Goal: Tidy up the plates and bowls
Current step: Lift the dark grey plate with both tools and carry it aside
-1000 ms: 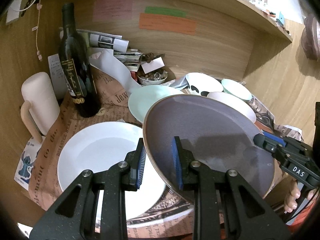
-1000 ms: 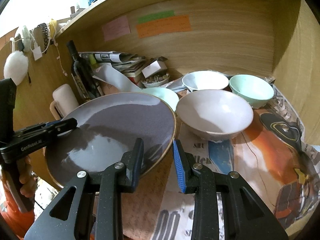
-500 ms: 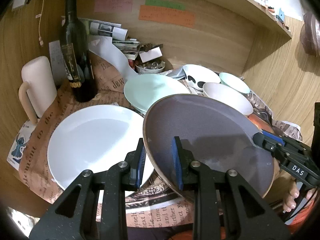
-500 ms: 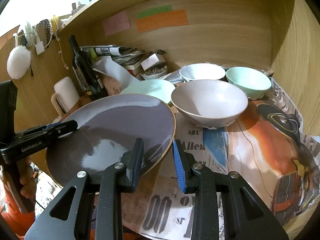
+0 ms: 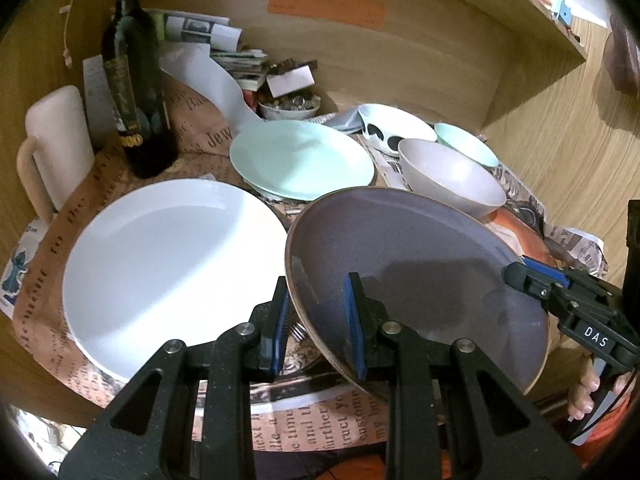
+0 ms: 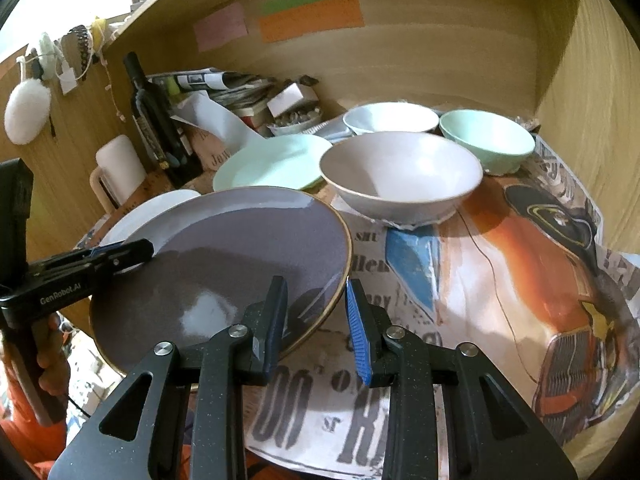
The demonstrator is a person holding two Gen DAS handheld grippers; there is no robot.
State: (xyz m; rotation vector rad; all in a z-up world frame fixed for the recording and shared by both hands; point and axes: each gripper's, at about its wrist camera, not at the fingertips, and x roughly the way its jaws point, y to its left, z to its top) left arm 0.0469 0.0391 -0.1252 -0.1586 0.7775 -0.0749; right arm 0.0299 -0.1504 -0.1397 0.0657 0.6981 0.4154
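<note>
A large grey-purple plate [image 5: 416, 264] with a brown rim is held in the air between both grippers. My left gripper [image 5: 316, 320] is shut on its left rim. My right gripper [image 6: 316, 322] is shut on its right rim, and the plate also shows in the right wrist view [image 6: 224, 264]. Below and left lies a large white plate [image 5: 172, 256]. Behind it is a mint plate [image 5: 300, 158]. A pale bowl [image 6: 400, 174], a mint bowl [image 6: 486, 142] and a white bowl [image 6: 390, 118] stand at the back right.
A dark wine bottle [image 5: 134, 80] and a cream mug [image 5: 56, 148] stand at the left. Papers and a small dish of bits [image 5: 290, 104] sit at the back. Newspaper [image 6: 520, 264] covers the table. Wooden walls close in the back and right.
Both grippers have pulled back and up with the grey plate, so the white plate and mint plate show more fully below it.
</note>
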